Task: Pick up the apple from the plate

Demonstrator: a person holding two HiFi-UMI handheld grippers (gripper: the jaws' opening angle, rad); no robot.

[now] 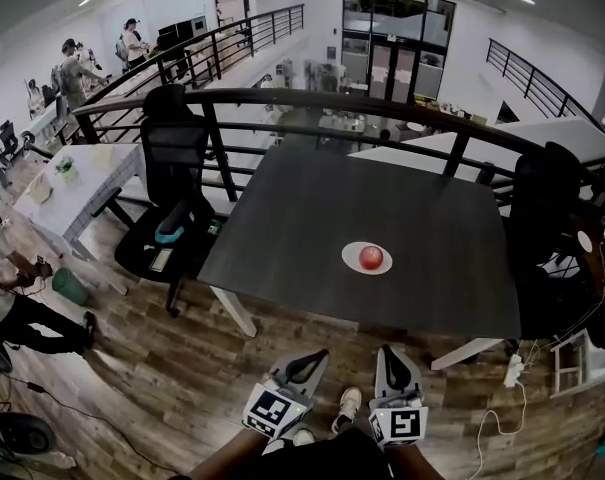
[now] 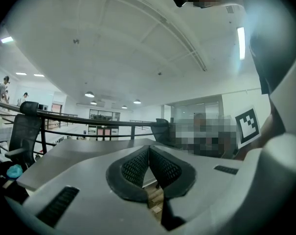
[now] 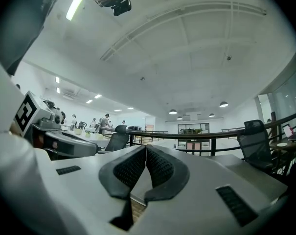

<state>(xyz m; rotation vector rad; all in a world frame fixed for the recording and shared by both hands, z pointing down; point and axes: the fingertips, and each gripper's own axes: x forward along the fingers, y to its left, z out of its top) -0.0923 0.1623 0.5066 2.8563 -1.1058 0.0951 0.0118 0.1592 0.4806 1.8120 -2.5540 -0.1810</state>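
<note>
The left hand-held gripper [image 1: 304, 366] and right hand-held gripper [image 1: 395, 363] are holding jaws together, empty, well apart from the plate [image 1: 350, 260]; arriving closed is probably risking knocking the apple [image 1: 371, 258] off.

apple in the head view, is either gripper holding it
No, the apple lies on the white plate on the dark table, while the left gripper and right gripper are short of the table's near edge.

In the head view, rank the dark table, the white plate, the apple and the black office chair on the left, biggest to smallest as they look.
1. dark table
2. black office chair
3. white plate
4. apple, sitting on the plate
</note>
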